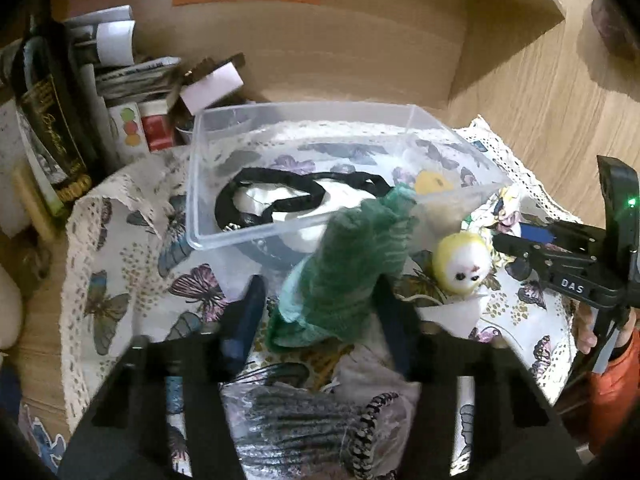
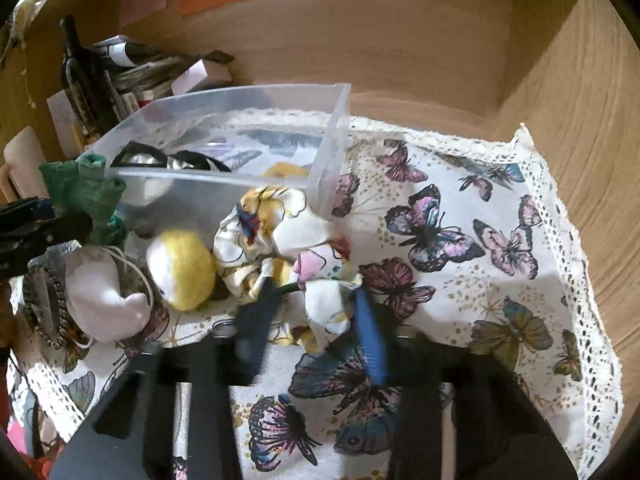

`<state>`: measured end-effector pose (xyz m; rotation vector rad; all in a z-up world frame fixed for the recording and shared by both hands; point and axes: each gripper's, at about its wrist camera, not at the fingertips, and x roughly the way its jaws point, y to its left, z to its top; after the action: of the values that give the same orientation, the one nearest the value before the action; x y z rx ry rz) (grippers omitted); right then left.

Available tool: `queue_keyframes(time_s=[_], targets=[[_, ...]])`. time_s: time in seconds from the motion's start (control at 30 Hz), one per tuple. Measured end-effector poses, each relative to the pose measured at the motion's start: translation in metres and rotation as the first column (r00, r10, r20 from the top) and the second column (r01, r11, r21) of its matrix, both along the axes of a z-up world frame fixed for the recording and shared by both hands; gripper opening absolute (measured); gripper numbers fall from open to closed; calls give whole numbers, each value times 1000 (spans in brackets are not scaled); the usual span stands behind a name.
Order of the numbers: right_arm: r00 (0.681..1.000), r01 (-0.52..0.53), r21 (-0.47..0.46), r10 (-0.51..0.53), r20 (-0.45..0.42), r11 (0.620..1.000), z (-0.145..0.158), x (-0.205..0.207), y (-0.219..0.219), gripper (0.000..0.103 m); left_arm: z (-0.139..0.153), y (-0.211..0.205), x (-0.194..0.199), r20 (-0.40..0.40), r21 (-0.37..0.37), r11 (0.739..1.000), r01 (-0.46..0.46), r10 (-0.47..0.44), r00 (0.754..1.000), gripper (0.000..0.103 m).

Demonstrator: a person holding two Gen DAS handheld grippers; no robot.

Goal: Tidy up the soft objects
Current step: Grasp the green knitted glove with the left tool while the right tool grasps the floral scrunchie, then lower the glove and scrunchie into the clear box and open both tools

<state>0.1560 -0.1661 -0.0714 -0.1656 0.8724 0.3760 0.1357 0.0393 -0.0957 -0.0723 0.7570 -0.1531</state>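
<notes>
Left gripper (image 1: 320,308): your fingers are clamped on the green sock (image 1: 352,264) (beside the clear bin (image 1: 304,120)).
Right gripper (image 2: 312,312): your fingers pinch the floral cloth (image 2: 280,232).

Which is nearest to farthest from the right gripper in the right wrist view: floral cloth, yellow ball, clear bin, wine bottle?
1. floral cloth, between the right gripper jaws.
2. yellow ball, just left.
3. clear bin, behind both.
4. wine bottle, far back left.

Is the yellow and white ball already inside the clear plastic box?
No, the yellow and white ball lies on the butterfly cloth outside the clear plastic box.
</notes>
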Motion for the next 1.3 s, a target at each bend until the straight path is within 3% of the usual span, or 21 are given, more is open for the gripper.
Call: queue_keyframes(time_s=[0.13, 0.27, 0.6, 0.9, 1.07, 1.3], targets=[[1000, -9, -1, 9, 20, 1000, 2, -7, 2, 15, 3, -2, -8, 18, 12, 1000, 20, -20, 1000, 24], [999, -17, 15, 16, 52, 1000, 12, -17, 2, 13, 12, -3, -18, 55, 32, 999, 18, -20, 998, 19], [983, -51, 62, 39, 178, 997, 55, -38, 6, 12, 58, 11, -34, 170, -3, 1000, 7, -6, 985, 17], [962, -59, 119, 24, 270, 991, 89, -29, 15, 12, 95, 30, -17, 232, -19, 998, -53, 56, 971, 17], [960, -53, 142, 11, 281, 988, 96, -10, 24, 12, 93, 35, 2, 216, -15, 996, -91, 92, 972, 17], [972, -59, 119, 30, 233, 991, 80, 17, 45, 12, 68, 31, 37, 131, -3, 995, -96, 96, 987, 17]])
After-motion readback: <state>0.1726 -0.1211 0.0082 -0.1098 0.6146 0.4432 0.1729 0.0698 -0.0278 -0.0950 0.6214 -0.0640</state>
